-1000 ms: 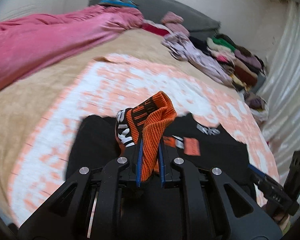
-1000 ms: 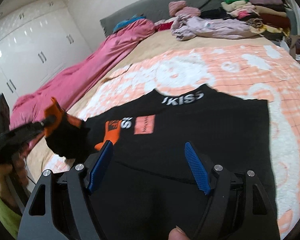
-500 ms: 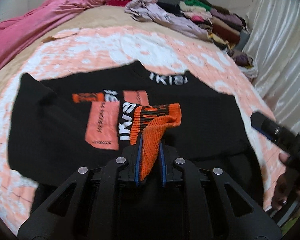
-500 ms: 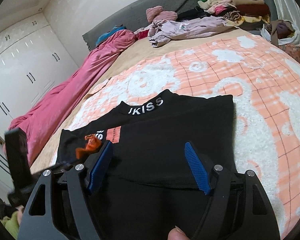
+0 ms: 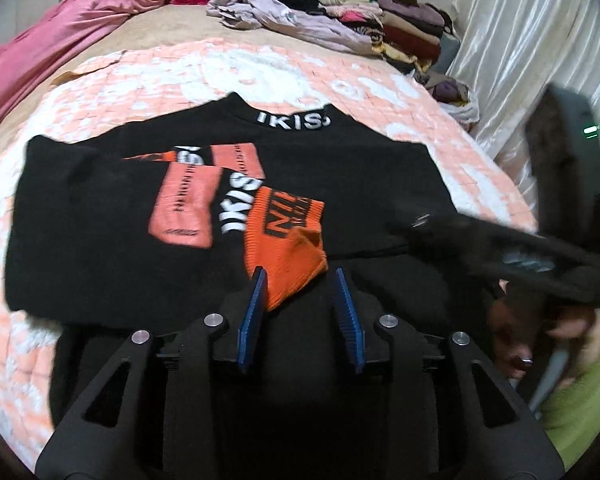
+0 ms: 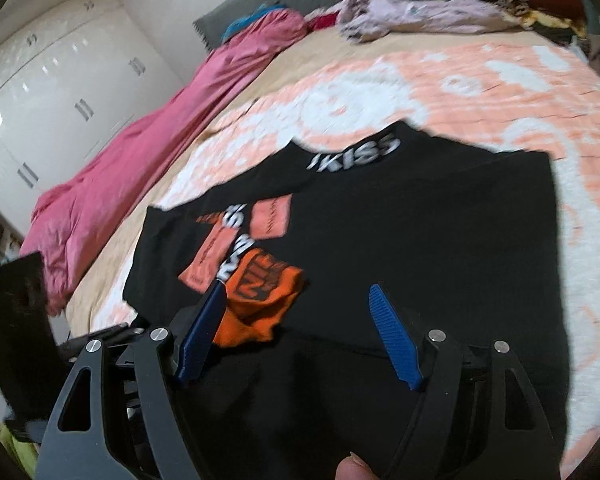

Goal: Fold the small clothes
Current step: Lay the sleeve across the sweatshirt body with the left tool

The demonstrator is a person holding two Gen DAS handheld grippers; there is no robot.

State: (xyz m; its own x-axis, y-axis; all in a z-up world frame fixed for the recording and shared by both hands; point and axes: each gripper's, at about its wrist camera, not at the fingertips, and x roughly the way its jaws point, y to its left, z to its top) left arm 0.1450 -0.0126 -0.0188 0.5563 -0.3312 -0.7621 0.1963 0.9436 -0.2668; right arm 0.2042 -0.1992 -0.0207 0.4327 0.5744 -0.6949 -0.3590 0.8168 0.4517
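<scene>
- Across our orange-and-white bedspread (image 5: 112,80) the black sweater (image 5: 100,216) lies flat, collar pointing away from us, long axis running left to right.
- Our left gripper (image 5: 300,300) gapes narrowly around the orange cuff (image 5: 284,240), gripping nothing.
- We should smooth that cuff flat before folding.
- Our right gripper (image 6: 300,336) hangs wide, empty.

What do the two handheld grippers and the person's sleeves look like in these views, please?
Both the left gripper and the right gripper have matte black frames with triangular cut-outs and round silver bolts. Their fingers are lined with ribbed blue pads. A small green light glows on the right gripper's body. The person wears a yellow-green sleeve. No cables show.
</scene>
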